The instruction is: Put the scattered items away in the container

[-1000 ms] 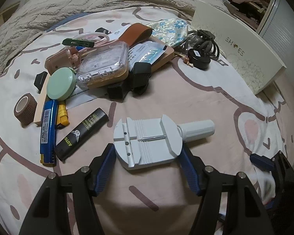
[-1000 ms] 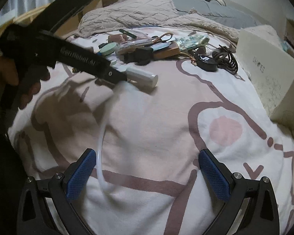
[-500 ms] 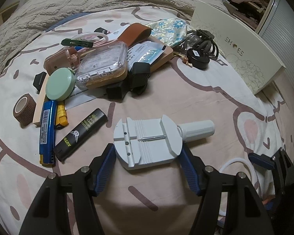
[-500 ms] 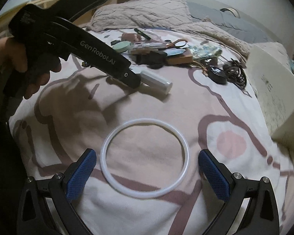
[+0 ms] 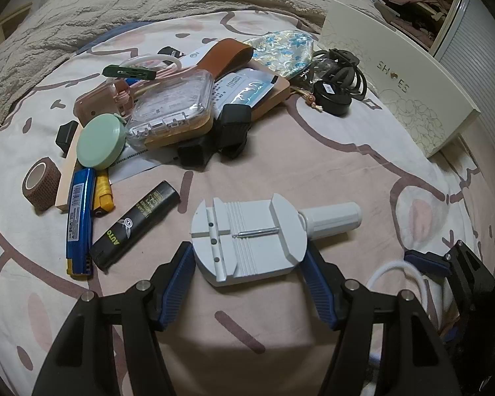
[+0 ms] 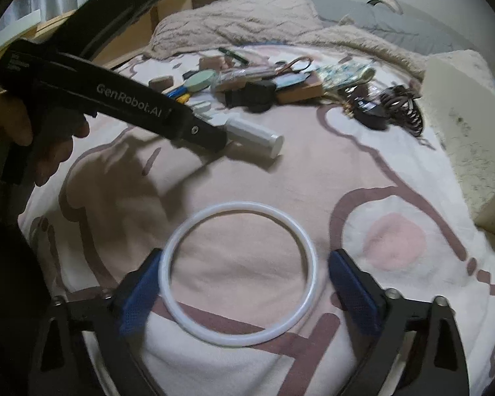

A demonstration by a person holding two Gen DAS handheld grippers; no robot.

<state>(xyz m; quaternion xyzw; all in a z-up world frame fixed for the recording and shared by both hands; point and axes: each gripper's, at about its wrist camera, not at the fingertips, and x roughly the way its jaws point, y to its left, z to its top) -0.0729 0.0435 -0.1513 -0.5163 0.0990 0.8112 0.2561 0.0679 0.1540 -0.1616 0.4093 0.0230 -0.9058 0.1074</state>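
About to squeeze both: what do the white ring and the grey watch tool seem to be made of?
White ring: looks like silicone or soft plastic, translucent and matte; I can't confirm it flexes. Grey watch tool: apparently rigid moulded plastic, matte, with crisp ridges and a thin metal pin across its slot.

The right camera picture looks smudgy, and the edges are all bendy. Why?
Right wrist view: motion blur smears the white ring and the right gripper; the fisheye lens bends the edges. Left wrist view: sharper; the same bending; dim light.
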